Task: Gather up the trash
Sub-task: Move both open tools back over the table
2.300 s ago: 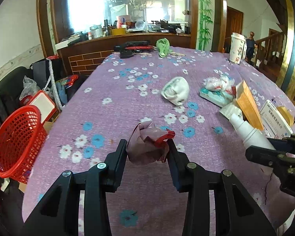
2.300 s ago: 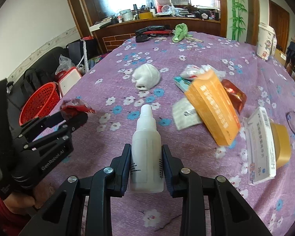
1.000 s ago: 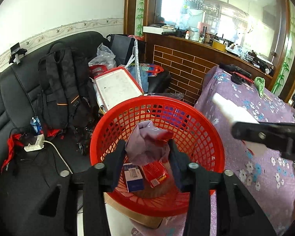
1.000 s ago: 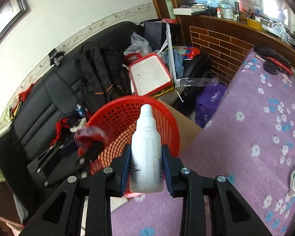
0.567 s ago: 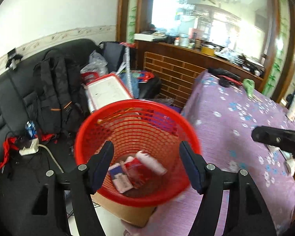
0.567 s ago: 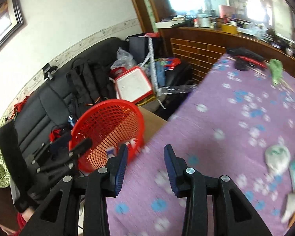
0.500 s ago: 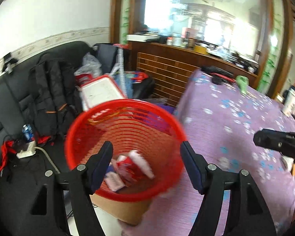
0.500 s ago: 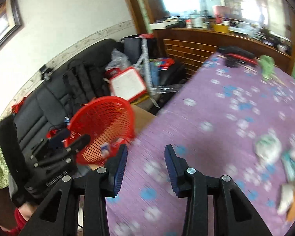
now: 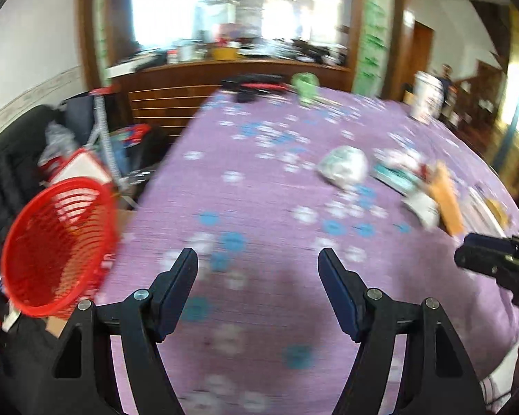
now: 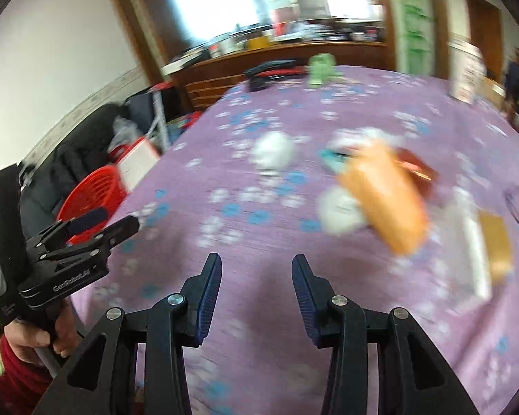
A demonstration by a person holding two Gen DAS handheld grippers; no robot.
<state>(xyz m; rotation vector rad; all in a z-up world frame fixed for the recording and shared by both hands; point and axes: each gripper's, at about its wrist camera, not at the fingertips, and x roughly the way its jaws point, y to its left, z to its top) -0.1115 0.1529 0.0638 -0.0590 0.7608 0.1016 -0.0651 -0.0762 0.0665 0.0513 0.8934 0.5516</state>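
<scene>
My left gripper (image 9: 257, 259) is open and empty above the near part of the purple flowered table (image 9: 259, 214). My right gripper (image 10: 256, 266) is open and empty over the same table. The red mesh basket (image 9: 57, 242) stands off the table's left edge; it also shows in the right wrist view (image 10: 93, 190). A crumpled white wad (image 9: 344, 166) lies mid-table, and shows in the right wrist view (image 10: 273, 154) too. An orange packet (image 10: 384, 197) and a white wrapper (image 10: 339, 209) lie to the right. Both views are motion-blurred.
A white box (image 10: 477, 252) and a yellow item (image 10: 494, 242) lie at the table's right. A teal packet (image 9: 394, 176), a green bag (image 9: 304, 86), black and red tools (image 9: 256, 84) and a paper cup (image 9: 425, 100) are farther back. A black sofa (image 9: 7, 159) with bags is left.
Both grippers let go of their trash into the red basket, opened, and swung back right over the table. The basket has moved to the left edge of both views.
</scene>
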